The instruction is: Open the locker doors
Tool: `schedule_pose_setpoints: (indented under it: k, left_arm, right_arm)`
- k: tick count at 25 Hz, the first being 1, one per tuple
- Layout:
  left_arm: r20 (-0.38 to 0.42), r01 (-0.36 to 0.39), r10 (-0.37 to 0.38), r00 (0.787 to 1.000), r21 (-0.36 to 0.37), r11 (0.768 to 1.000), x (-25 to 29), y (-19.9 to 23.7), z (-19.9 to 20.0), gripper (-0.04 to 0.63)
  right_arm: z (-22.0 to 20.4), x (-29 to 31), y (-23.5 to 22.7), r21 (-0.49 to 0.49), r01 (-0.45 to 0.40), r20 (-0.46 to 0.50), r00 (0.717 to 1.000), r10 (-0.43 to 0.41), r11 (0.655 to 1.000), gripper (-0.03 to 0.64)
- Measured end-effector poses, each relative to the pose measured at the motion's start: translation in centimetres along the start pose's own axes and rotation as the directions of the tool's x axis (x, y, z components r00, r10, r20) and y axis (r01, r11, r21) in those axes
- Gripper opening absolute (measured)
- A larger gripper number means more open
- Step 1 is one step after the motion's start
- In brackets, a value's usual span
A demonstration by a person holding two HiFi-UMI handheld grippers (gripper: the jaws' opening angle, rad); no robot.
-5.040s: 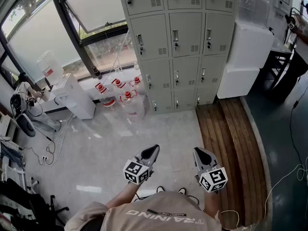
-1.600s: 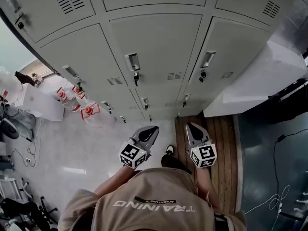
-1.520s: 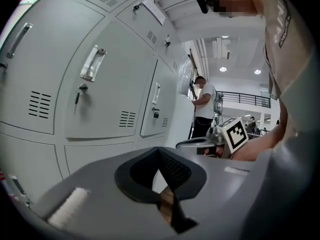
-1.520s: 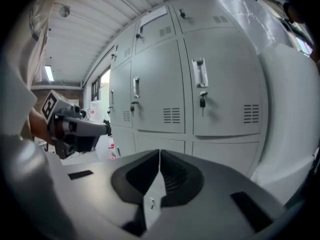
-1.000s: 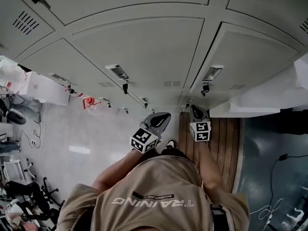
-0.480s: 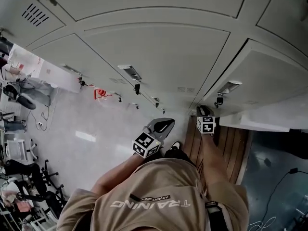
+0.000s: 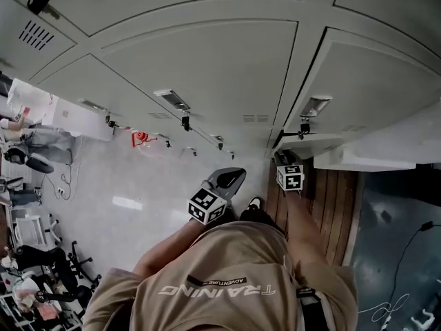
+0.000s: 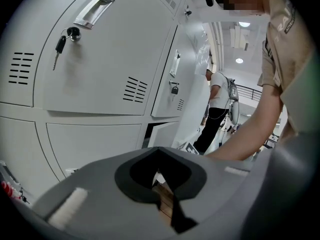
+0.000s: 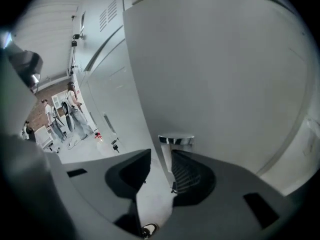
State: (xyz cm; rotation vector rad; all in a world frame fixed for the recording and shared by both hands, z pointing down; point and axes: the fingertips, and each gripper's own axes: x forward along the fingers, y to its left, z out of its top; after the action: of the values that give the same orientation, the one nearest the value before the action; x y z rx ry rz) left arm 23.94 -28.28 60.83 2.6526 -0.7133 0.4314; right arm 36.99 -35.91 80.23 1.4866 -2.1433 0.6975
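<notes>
Pale grey lockers fill the head view. My right gripper reaches to a lower door in the right column, which stands slightly ajar. In the right gripper view that door's chrome handle sits between the tips of my right gripper, whose jaws are opening and do not press on it. My left gripper hangs lower left, away from the lockers, shut with nothing in it. The left gripper view also shows the ajar door and a closed door with a handle.
Keys hang in the locks. A wooden platform lies under the right column, beside a white box. Red-capped water jugs and people are at the far left.
The person has stepped up close to the lockers. My right gripper has reached forward to the lower right door, which now stands ajar. The left gripper has stayed low beside it.
</notes>
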Motion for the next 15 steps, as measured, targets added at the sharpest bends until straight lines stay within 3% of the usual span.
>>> schedule_pose_setpoints:
  k: [4, 10, 15]
  left_arm:
    - [-0.002, 0.049, -0.049, 0.999, 0.027, 0.998, 0.4, -0.7, 0.5, 0.006]
    - [-0.003, 0.129, -0.129, 0.992, 0.05, 0.99, 1.1, -2.3, 0.8, 0.006]
    - [0.003, 0.178, -0.179, 0.984, 0.049, 0.983, 0.5, -4.2, 0.5, 0.006]
  right_arm:
    - [-3.5, -4.4, 0.6, 0.036, 0.06, 0.013, 0.998, -0.06, 0.998, 0.098]
    - [-9.7, -11.5, -0.7, 0.174, 0.159, 0.013, 0.986, -0.164, 0.972, 0.101]
    - [-14.0, -16.7, -2.7, 0.143, 0.296, -0.073, 0.955, -0.289, 0.944, 0.081]
